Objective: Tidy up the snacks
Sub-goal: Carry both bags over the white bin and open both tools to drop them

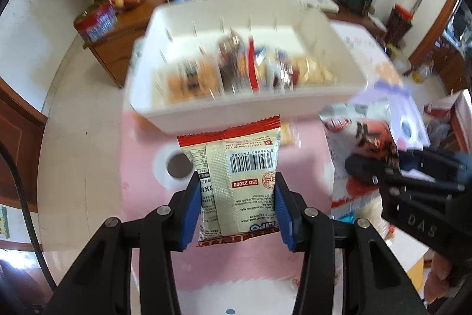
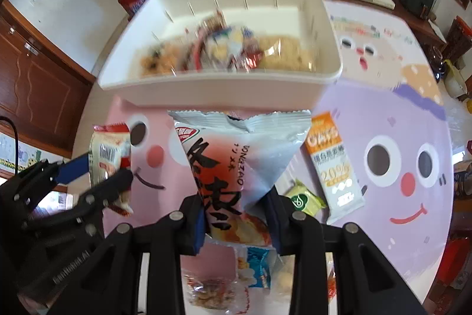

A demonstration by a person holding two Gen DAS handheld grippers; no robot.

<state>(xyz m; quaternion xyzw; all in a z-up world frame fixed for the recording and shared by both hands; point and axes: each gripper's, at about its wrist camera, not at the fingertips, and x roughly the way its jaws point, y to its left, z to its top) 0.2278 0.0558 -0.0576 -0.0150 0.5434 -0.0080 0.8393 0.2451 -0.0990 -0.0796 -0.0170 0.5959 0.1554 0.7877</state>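
My left gripper [image 1: 238, 197] is shut on a cream and red snack packet [image 1: 236, 170], barcode side up, held above the pink mat before the white bin [image 1: 206, 111]. The packet also shows in the right wrist view [image 2: 107, 155]. My right gripper [image 2: 236, 214] is shut on a white and red snack bag [image 2: 233, 164] with black characters, held just before the bin's near wall [image 2: 206, 96]. That bag also shows in the left wrist view [image 1: 362, 140]. The bin holds several snack packets, blurred.
An orange and white packet [image 2: 333, 164], a green packet [image 2: 303, 198] and a blue packet [image 2: 258, 264] lie on the cartoon-face mat [image 2: 383, 114]. A wooden cabinet [image 1: 118, 49] with a red tin and fruit stands behind.
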